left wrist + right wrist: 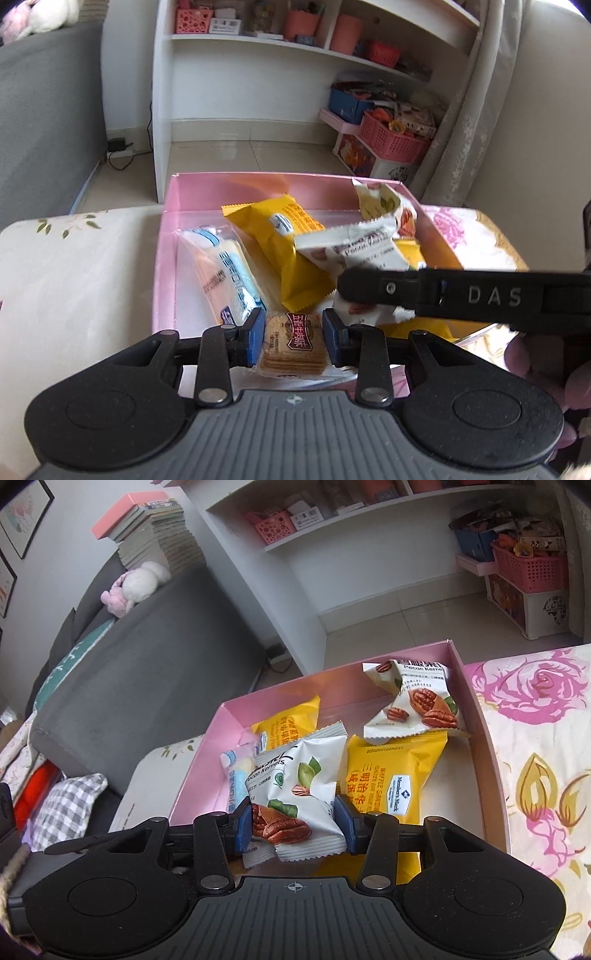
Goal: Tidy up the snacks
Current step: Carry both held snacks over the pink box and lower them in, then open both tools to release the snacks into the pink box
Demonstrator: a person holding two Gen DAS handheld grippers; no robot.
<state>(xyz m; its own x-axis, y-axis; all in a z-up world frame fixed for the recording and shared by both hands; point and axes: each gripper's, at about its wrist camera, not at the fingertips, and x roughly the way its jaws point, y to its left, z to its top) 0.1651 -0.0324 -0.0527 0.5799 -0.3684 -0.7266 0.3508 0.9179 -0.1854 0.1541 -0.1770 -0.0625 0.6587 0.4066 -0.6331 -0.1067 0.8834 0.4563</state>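
A pink box (168, 236) (207, 775) stands on the flowered table and holds several snack packs. My left gripper (294, 338) is shut on a clear pack of crackers (291, 345) at the box's near edge. My right gripper (293, 821) is shut on a white pecan kernel pack (295, 794) over the box; its black finger (376, 286) crosses the left wrist view from the right. Inside lie a yellow waffle pack (284, 243) (391, 779), a white-and-blue bar (225, 273), a second yellow pack (284, 723) and another pecan pack (413, 701) at the far right corner.
A flowered cloth (535, 738) covers the table to the right of the box. A grey sofa (147, 672) stands left. White shelves (258, 74) with pink baskets (391, 142) stand behind on the tiled floor.
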